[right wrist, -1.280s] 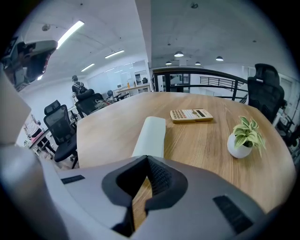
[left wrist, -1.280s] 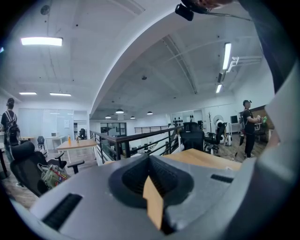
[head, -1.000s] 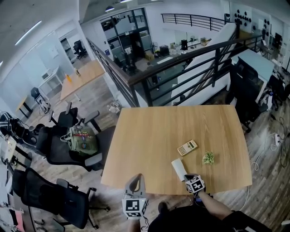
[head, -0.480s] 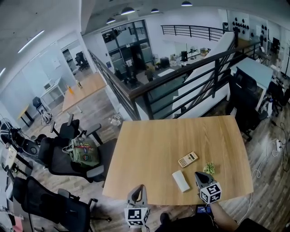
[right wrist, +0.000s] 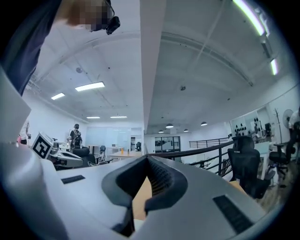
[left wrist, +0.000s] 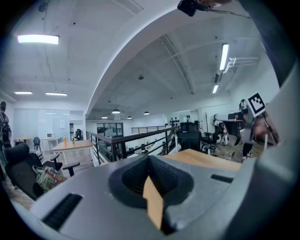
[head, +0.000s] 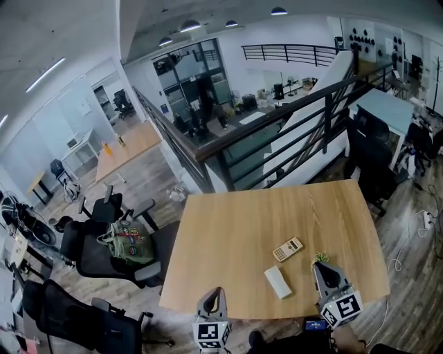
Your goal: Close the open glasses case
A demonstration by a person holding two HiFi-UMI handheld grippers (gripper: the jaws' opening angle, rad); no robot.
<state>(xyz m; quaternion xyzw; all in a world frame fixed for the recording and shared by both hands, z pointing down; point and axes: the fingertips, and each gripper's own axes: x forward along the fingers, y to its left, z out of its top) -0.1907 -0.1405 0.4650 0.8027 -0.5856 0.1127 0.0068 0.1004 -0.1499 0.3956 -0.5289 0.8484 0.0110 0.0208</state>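
Looking at a glasses case already flat and closed on the table, so probably done; holding left gripper and right gripper clenched, empty.

Mezzanine office: black railing past the wooden table's far edge, office chairs left, ceiling lights on.

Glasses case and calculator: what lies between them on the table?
Nothing; the head view shows only bare table between the glasses case and the calculator.
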